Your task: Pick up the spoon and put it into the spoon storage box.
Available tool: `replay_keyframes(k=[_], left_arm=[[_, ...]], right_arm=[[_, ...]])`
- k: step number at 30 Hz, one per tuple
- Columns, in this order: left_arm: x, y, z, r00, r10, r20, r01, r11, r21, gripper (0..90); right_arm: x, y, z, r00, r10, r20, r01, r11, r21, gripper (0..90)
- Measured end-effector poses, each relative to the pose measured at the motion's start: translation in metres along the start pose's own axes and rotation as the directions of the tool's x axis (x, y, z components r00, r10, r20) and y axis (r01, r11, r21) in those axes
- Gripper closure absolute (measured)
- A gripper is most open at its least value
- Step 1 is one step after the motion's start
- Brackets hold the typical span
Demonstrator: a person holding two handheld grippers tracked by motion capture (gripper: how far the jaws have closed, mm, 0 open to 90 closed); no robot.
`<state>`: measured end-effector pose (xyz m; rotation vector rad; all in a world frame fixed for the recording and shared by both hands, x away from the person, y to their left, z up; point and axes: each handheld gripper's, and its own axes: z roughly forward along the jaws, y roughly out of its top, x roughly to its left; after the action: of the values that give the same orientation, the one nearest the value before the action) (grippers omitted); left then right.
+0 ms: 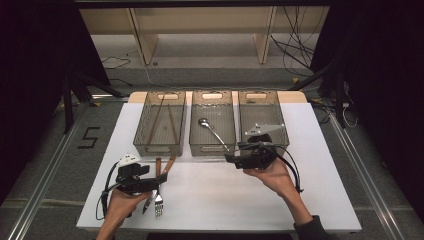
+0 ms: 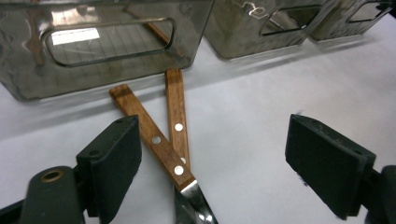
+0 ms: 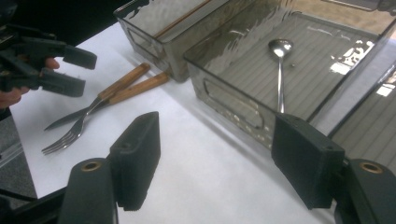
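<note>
The wooden-handled knife [image 2: 154,140] and fork [image 2: 176,116] lie crossed on the worktop [image 1: 225,195], between and just ahead of our left claw's [image 2: 212,163] wide, empty jaws. We judge we are sorting cutlery into bins: next, close on one handle. Our right claw [image 3: 224,158], wide and empty, hangs beside the spoon's [image 3: 280,70] bin [image 3: 224,100].

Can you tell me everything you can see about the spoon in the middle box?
The spoon is shiny silver metal with a small rounded bowl and a long thin handle. It lies flat on the ribbed floor of the middle see-through box, all by itself. Its bowl points to the far end of the box and sits toward the left side; the handle slants back to the near right corner. Whether the handle's end touches the box wall cannot be made out. No jaws touch it.
</note>
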<state>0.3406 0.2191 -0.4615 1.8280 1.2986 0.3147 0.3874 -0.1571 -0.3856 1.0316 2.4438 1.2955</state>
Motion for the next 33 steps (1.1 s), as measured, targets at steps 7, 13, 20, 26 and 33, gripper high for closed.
replay_keyframes(k=[7, 13, 20, 26, 33], left_arm=[[0.004, -0.001, 0.004, 0.9998, -0.014, -0.011, 0.015, 0.9974, 0.071, 19.9], [0.005, -0.001, 0.007, 0.9998, -0.015, -0.010, 0.016, 0.9946, 0.102, 21.2], [0.009, -0.001, 0.011, 0.9995, -0.023, -0.022, 0.026, 0.9891, 0.145, 22.0], [0.013, 0.003, 0.010, 0.9991, -0.026, -0.033, 0.031, 0.9840, 0.175, 23.3], [0.015, 0.006, 0.011, 0.9991, -0.015, -0.040, 0.024, 0.9744, 0.224, 24.9]], right_arm=[[0.002, -0.029, -0.012, 0.9993, 0.002, -0.038, -0.003, 1.000, -0.027, 32.6], [0.007, -0.048, -0.017, 0.9993, -0.007, -0.037, 0.005, 0.998, -0.057, 32.4], [0.009, -0.066, -0.018, 0.9994, 0.002, -0.036, -0.004, 0.998, -0.068, 30.4], [0.005, -0.079, -0.017, 0.9987, 0.033, -0.037, -0.036, 0.997, -0.062, 29.4], [0.003, -0.091, -0.023, 0.9986, 0.048, -0.023, -0.050, 0.996, -0.073, 28.0]])
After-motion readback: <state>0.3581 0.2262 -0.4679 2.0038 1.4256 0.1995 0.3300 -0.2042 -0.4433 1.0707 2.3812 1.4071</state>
